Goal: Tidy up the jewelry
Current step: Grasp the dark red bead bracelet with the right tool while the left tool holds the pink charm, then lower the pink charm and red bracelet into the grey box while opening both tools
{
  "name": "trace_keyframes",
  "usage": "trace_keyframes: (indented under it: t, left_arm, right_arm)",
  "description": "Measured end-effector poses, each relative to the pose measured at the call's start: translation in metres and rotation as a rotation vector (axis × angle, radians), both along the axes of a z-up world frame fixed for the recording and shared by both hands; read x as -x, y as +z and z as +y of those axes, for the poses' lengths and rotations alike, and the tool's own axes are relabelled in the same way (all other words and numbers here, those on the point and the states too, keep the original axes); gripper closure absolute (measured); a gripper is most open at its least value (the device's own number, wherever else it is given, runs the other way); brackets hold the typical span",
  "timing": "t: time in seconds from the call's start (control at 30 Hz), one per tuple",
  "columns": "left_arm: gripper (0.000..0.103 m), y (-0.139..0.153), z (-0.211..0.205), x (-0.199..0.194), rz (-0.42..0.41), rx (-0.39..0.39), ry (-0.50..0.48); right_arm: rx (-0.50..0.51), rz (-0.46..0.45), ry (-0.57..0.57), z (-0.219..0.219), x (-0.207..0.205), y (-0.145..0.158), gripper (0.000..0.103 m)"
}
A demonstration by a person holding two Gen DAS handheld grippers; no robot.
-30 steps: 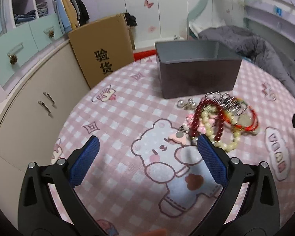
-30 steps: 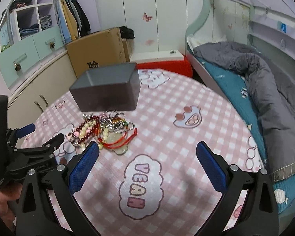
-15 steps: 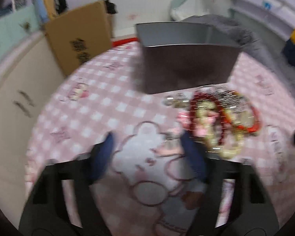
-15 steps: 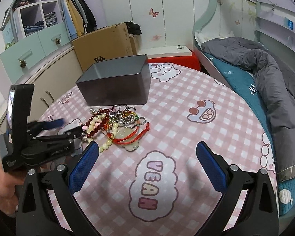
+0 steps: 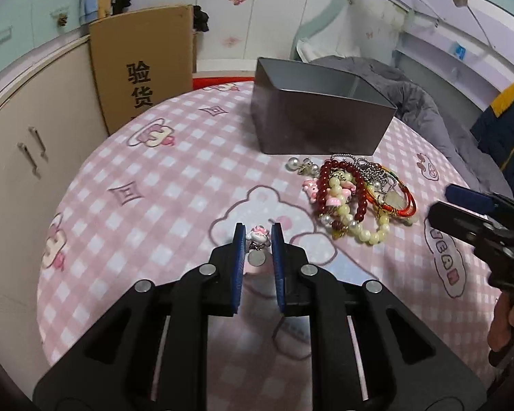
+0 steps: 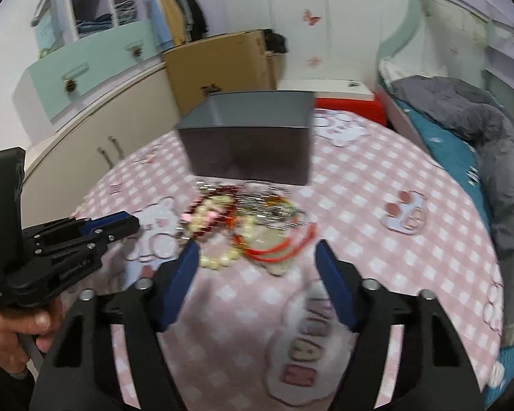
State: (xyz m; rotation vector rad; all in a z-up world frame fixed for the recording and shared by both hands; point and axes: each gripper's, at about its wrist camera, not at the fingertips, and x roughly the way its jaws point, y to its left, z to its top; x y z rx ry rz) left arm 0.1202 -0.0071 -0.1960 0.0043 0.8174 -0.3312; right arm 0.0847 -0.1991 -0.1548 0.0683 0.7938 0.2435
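My left gripper [image 5: 258,236] is shut on a small pink-and-white charm with a round metal tag [image 5: 258,244], held just above the pink checked tablecloth [image 5: 161,205]. A pile of jewelry [image 5: 356,198] with dark red beads, pale beads, silver chains and a red cord lies in front of the open grey box [image 5: 320,121]. My right gripper [image 6: 257,257] is open, its blue pads either side of the near edge of the pile [image 6: 243,219]. The left gripper shows at the left of the right wrist view [image 6: 113,226].
A cardboard box [image 5: 144,65] stands behind the table at the left, next to beige cabinets [image 5: 27,130]. A bed with a grey blanket [image 6: 479,116] is to the right. The right gripper appears at the right edge of the left wrist view [image 5: 479,219].
My left gripper closed on the pink charm and pulled it away from the pile. My right gripper moved forward to the pile and narrowed its opening.
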Motion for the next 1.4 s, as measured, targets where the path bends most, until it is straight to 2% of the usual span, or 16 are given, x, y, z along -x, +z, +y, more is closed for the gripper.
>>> trace_keyframes:
  t: [0.17,0.2,0.33,0.5,0.57,0.67,0.77,0.87,0.9,0.93,1.17,1.27,1.4]
  left_arm:
    - [0.088,0.005,0.011,0.012,-0.041,0.017,0.043]
    - [0.088,0.005,0.012,0.013,-0.041,0.02,0.049]
    - [0.088,0.005,0.014,0.012,-0.036,0.02,0.052]
    - [0.088,0.003,0.014,0.011,-0.027,0.023,0.05]
    - [0.088,0.001,0.014,0.009,-0.013,0.033,0.056]
    - [0.088,-0.001,0.017,0.006,-0.002,0.052,0.06]
    - [0.088,-0.002,0.017,0.006,-0.002,0.038,0.056]
    - [0.088,-0.001,0.016,0.007,-0.01,0.023,0.051]
    - [0.088,-0.001,0.016,0.007,-0.01,0.021,0.05]
    - [0.088,-0.001,0.016,0.006,-0.008,0.023,0.05]
    - [0.088,0.01,0.019,0.009,-0.04,0.052,0.05]
    - [0.088,0.028,0.02,0.009,-0.067,0.071,0.038]
    - [0.088,0.062,0.022,0.007,-0.142,0.077,0.031]
  right_arm:
    - [-0.095,0.028,0.102,0.026,-0.014,-0.002,0.06]
    - [-0.118,0.052,0.101,0.029,-0.02,-0.006,0.065]
    - [-0.191,0.111,0.063,0.032,-0.034,-0.016,0.072]
    - [-0.227,0.133,0.017,0.028,-0.039,-0.019,0.086]
    - [-0.217,0.158,-0.006,0.024,-0.043,-0.023,0.087]
    - [-0.251,0.176,-0.035,0.016,-0.041,-0.025,0.087]
    - [-0.287,0.193,-0.042,0.013,-0.044,-0.029,0.086]
    - [-0.28,0.188,-0.039,0.014,-0.05,-0.031,0.087]
    - [-0.272,0.181,-0.037,0.016,-0.05,-0.03,0.09]
    - [-0.262,0.17,-0.031,0.017,-0.049,-0.027,0.096]
    - [-0.275,0.087,0.023,0.01,-0.039,0.008,0.096]
    - [-0.285,0.049,0.045,0.003,-0.037,0.028,0.096]
    - [-0.302,0.0,0.091,-0.002,-0.033,0.058,0.096]
